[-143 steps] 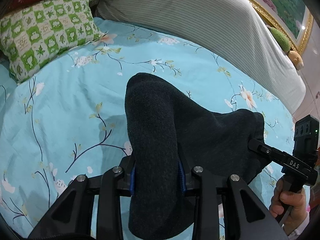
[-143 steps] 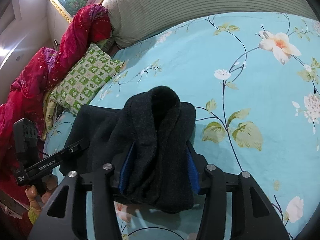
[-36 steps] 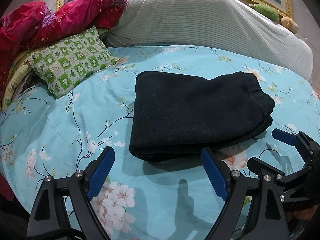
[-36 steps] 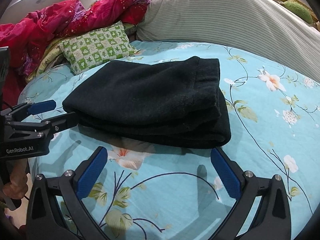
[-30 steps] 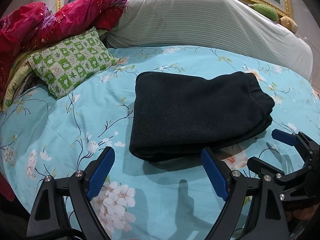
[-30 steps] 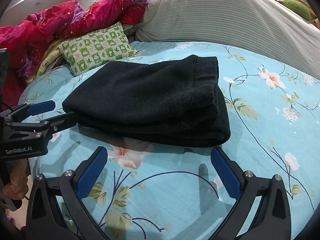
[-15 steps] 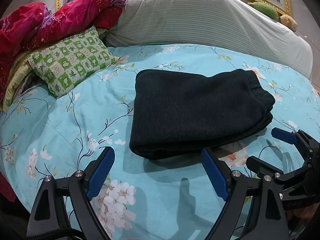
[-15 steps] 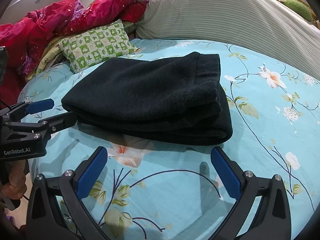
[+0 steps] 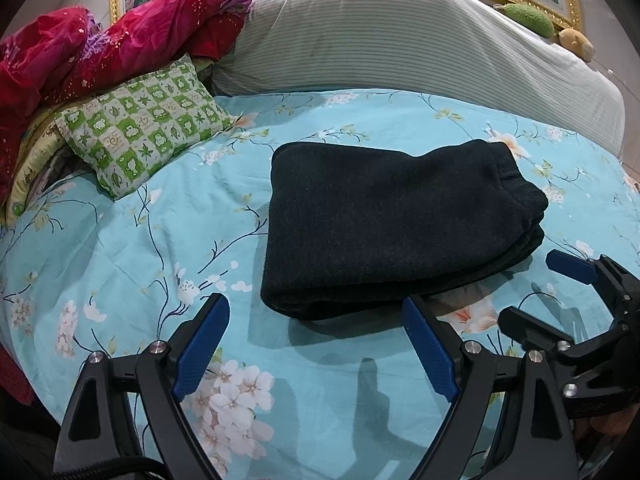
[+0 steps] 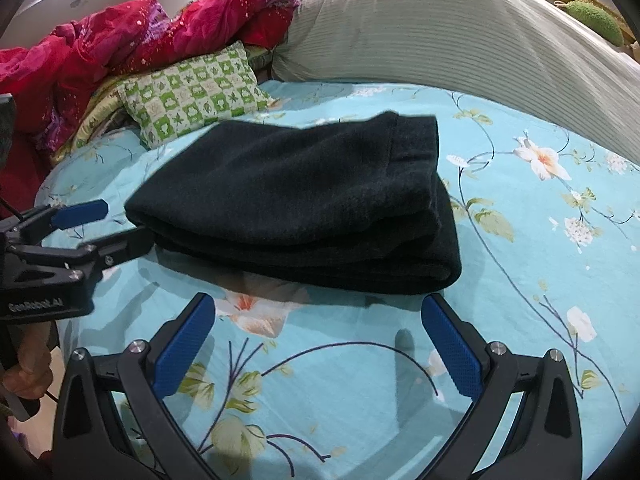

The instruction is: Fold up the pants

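Note:
The dark pants (image 9: 392, 220) lie folded in a flat stack on the turquoise floral bedsheet (image 9: 140, 248); they also show in the right wrist view (image 10: 304, 204). My left gripper (image 9: 316, 340) is open and empty, just in front of the stack's near edge. My right gripper (image 10: 320, 336) is open and empty, also just short of the stack. In the left wrist view the right gripper (image 9: 536, 292) stands at the right of the pants. In the right wrist view the left gripper (image 10: 108, 224) stands at their left edge.
A green checked pillow (image 9: 144, 124) lies at the back left, beside a red blanket (image 9: 92, 48). A long striped bolster (image 9: 400, 40) runs along the back. Plush toys (image 9: 528, 20) sit on the gilded frame behind it.
Both grippers, shut on the pants 4.8 s ago, now stand open and apart from the folded stack. Over the last second they have hardly moved.

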Motion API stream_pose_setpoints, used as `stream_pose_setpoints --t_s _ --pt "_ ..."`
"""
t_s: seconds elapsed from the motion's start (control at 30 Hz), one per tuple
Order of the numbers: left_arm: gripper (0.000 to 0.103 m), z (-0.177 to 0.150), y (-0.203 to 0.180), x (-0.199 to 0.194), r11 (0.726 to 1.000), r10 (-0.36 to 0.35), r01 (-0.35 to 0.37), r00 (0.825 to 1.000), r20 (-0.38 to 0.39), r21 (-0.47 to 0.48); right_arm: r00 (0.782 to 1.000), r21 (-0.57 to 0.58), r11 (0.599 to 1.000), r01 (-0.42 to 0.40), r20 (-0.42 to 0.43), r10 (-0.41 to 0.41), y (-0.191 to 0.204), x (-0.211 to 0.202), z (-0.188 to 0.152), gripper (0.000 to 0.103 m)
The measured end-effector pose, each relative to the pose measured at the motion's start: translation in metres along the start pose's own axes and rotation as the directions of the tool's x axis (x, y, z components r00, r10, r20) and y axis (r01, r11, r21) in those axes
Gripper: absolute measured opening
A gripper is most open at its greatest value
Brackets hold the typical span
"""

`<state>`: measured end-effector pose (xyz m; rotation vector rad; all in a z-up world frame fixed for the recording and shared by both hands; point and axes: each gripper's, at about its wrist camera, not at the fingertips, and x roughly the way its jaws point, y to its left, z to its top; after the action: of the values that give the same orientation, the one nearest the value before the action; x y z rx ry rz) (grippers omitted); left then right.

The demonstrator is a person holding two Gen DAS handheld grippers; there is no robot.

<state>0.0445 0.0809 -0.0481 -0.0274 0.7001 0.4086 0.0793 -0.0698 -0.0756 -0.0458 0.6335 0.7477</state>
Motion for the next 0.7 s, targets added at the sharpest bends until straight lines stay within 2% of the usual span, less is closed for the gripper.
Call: stream_pose_setpoints --t_s 0.13,0.7 --pt "0.089 0.002 0.001 -0.003 1.0 0.003 -0.003 1.0 0.004 -0.001 0.999 0.025 0.999 -0.029 0.021 0.028 0.0 -0.006 0.004 0.103" --pt "0.089 0.007 0.008 -0.01 1.0 0.011 -0.011 1.0 0.005 -0.002 1.0 -0.01 1.0 -0.002 0.019 0.002 0.012 -0.016 0.019 0.103"
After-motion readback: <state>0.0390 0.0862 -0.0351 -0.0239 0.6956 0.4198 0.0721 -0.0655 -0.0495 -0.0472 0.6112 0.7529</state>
